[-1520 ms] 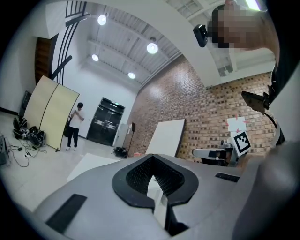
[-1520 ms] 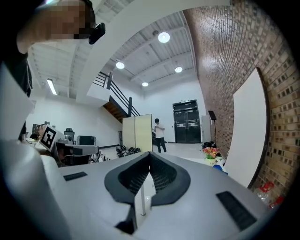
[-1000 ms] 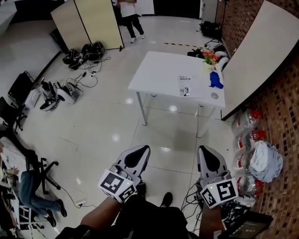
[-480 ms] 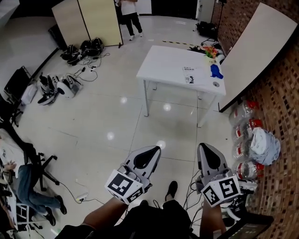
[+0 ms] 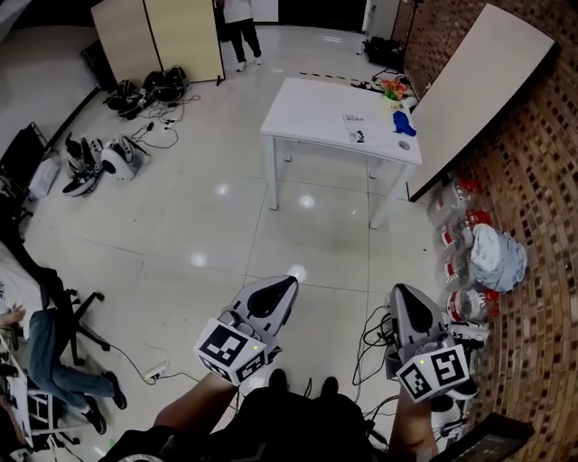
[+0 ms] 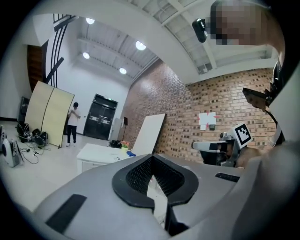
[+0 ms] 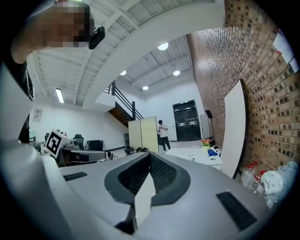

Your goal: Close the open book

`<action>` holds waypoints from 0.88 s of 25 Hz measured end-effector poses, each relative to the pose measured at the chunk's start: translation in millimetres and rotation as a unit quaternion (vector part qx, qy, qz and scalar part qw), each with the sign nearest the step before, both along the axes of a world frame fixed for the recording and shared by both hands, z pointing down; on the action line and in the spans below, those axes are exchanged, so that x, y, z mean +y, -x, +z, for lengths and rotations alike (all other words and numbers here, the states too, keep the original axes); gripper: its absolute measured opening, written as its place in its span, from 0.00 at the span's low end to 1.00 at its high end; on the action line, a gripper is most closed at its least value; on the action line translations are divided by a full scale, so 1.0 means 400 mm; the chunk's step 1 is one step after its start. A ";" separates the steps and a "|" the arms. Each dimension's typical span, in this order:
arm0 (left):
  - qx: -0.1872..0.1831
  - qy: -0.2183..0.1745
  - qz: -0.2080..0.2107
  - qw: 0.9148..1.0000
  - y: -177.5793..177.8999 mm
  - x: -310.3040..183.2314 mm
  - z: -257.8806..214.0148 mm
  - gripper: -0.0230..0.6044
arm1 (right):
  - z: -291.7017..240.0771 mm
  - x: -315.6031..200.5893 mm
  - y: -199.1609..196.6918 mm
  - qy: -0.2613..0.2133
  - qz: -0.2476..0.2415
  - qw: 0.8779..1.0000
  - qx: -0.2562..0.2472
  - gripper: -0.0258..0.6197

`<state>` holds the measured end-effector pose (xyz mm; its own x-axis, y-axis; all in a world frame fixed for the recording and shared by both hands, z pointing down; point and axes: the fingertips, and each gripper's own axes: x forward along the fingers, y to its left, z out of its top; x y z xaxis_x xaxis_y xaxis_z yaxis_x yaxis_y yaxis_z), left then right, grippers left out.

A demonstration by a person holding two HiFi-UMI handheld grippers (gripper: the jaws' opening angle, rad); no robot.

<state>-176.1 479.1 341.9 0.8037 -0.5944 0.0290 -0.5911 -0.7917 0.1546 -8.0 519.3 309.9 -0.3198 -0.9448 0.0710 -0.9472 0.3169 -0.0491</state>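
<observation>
Person stands on the glossy floor (image 5: 181, 207), well apart from the white surface (image 5: 307, 104); both grippers are held low and close to the body, tips aimed roughly toward that surface.

Left gripper (image 5: 284, 285): fingers (image 6: 137, 174) clenched tip to tip, nothing between them; its marker cube (image 5: 226, 350) faces up.

Right gripper (image 5: 398, 291): fingers (image 7: 163, 174) likewise clenched and empty; its marker cube (image 5: 433, 372) also faces up.

Book (image 5: 354, 128) lies flat on the surface, toward its right end; it is pale with dark print; too small to tell how its pages lie. No gripper is near it.

Near the book, further right, a blue object (image 5: 403, 124); flowers (image 5: 390, 87) by the far right corner of the surface; whether they stand on it I cannot tell.

Large white board (image 5: 479, 81) leans on the brick wall (image 5: 542, 226), just right of the surface; bagged bottles (image 5: 456, 236) and a white sack (image 5: 498, 255) lie along the foot of the wall.

Folding screen (image 5: 153, 36) stands at the far side of the room; a standing person (image 5: 237, 27) is just beside it; dark bags (image 5: 144, 88) lie on the floor near the screen.

Cables (image 5: 375, 338) trail on the floor between the two grippers; a seated person (image 5: 45, 347) is at the left edge.
</observation>
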 end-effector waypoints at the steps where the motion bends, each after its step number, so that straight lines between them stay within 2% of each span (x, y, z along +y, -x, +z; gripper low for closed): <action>1: 0.000 -0.004 0.001 1.000 -0.009 0.016 -0.010 0.03 | -0.002 0.017 -0.011 -0.001 0.001 1.000 -0.002 0.04; 7: -0.002 -0.011 -0.008 1.000 -0.066 0.098 -0.049 0.03 | -0.034 0.105 -0.052 -0.014 -0.011 1.000 0.003 0.04; 13: -0.022 -0.024 -0.005 0.999 -0.156 0.151 -0.081 0.03 | -0.048 0.147 -0.133 -0.023 -0.006 1.000 -0.008 0.04; 17: -0.012 -0.014 -0.013 1.000 -0.161 0.168 -0.077 0.03 | -0.040 0.166 -0.128 -0.022 -0.019 1.000 -0.007 0.04; 22: -0.012 -0.022 -0.018 1.000 -0.152 0.192 -0.085 0.03 | -0.042 0.175 -0.111 -0.026 -0.030 0.999 -0.008 0.04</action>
